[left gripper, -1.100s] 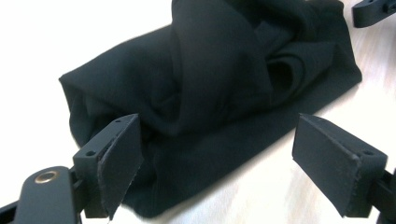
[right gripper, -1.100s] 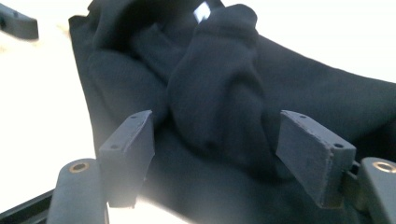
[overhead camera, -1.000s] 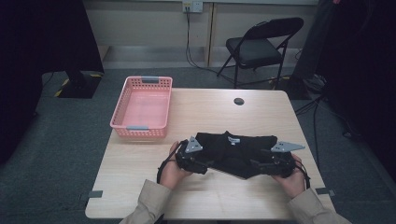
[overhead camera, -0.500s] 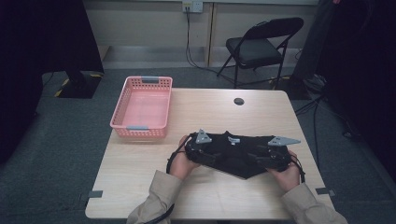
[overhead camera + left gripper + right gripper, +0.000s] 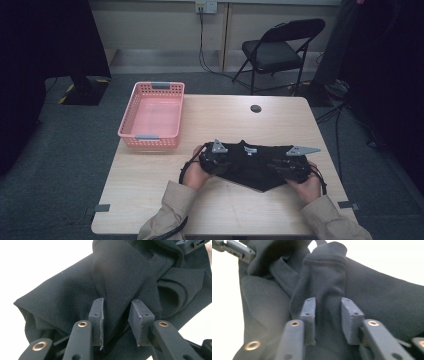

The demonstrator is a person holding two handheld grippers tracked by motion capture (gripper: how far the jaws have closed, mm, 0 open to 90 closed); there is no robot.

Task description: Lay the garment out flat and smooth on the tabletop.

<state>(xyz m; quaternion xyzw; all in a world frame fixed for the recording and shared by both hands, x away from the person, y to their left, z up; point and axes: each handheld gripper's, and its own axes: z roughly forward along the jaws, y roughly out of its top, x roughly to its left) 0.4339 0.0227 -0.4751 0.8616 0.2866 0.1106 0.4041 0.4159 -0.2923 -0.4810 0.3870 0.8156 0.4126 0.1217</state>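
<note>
A black garment (image 5: 250,170) lies bunched on the wooden table (image 5: 150,190) in front of the person, with a small white label (image 5: 250,149) at its far edge. My left gripper (image 5: 229,162) holds its left end and is shut on a thick fold of the cloth (image 5: 117,285). My right gripper (image 5: 276,168) holds the right end, its pads (image 5: 350,312) pressed onto a rolled cuff-like piece (image 5: 325,272). In the left gripper view the right gripper's tip (image 5: 192,243) shows at the far corner. In the right gripper view the left gripper's tip (image 5: 234,248) shows likewise.
An empty pink basket (image 5: 152,115) stands at the table's far left. A small black disc (image 5: 256,108) lies near the far edge. A folding chair (image 5: 280,50) stands beyond the table. The table's right edge runs close to my right hand.
Both hands have come closer together, mostly the left one moving right. The black garment between them has bunched up narrower.
</note>
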